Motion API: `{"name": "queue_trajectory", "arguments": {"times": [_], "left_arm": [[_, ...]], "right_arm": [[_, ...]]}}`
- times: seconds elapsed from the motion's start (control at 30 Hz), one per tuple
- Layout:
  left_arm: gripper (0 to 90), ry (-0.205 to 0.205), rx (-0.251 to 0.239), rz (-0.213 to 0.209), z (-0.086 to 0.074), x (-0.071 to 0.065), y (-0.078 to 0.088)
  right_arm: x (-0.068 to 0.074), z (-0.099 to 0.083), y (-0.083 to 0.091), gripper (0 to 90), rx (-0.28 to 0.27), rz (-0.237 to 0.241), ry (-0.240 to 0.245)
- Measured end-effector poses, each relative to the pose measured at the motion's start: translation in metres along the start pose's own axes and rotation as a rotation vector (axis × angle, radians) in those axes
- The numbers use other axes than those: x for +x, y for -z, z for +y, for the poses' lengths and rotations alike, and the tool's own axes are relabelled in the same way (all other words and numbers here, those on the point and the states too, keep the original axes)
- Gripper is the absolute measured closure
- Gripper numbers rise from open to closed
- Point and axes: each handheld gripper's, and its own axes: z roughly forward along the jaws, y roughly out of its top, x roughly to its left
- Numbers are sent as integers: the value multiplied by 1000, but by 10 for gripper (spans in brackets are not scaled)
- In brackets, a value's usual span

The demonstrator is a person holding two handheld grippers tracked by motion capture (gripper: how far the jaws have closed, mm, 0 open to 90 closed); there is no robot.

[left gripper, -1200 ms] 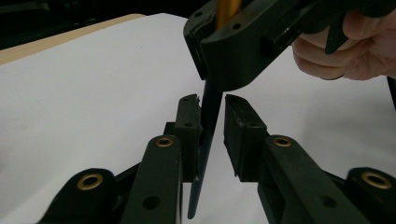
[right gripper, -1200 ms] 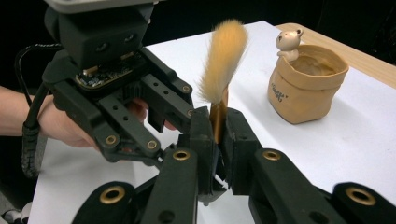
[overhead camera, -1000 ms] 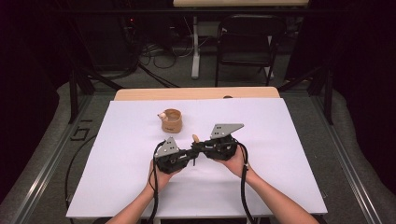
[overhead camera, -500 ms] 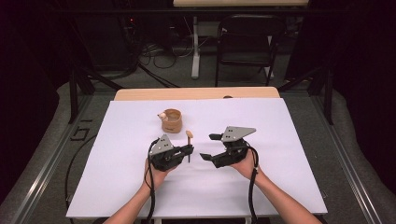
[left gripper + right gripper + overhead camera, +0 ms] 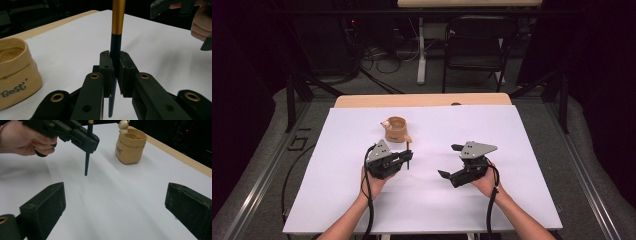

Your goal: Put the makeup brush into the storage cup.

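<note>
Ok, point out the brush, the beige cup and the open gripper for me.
brush [image 5: 115, 47]: left gripper view, on its dark handle just above the pads.
beige cup [image 5: 130, 148]: right gripper view, on its front wall.
right gripper [image 5: 452, 161]: high view, in the gap midway between its two spread fingertips.

One makeup brush [image 5: 117, 30] between left gripper [image 5: 404, 159] jaws; one tan holder cup [image 5: 396, 129] just beyond; two grippers, right gripper [image 5: 451, 161].
</note>
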Motion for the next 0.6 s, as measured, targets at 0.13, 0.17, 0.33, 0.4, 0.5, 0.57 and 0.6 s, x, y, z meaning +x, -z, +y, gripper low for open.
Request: {"name": "queue_trajectory", "arguments": {"times": [0.13, 0.17, 0.33, 0.4, 0.5, 0.57, 0.6], "left_arm": [[829, -2, -7, 20, 6, 5, 3], [829, -2, -7, 9, 7, 6, 4], [829, -14, -18, 24, 16, 11, 4], [829, -22, -25, 27, 20, 12, 4], [829, -29, -23, 28, 25, 15, 4], [829, -33, -21, 31, 29, 16, 3], [829, -34, -23, 33, 30, 17, 3]], "right_arm": [[-1, -8, 6, 0, -15, -12, -8], [-2, -9, 7, 0, -22, -14, -14], [-4, -17, 17, 0, -46, -17, -15], [-5, -22, 23, 0, -66, -9, -15], [-7, -28, 32, 0, -81, -16, -23], [-8, -33, 37, 0, -88, -33, -26], [-8, -35, 39, 0, -84, -36, -29]]}}
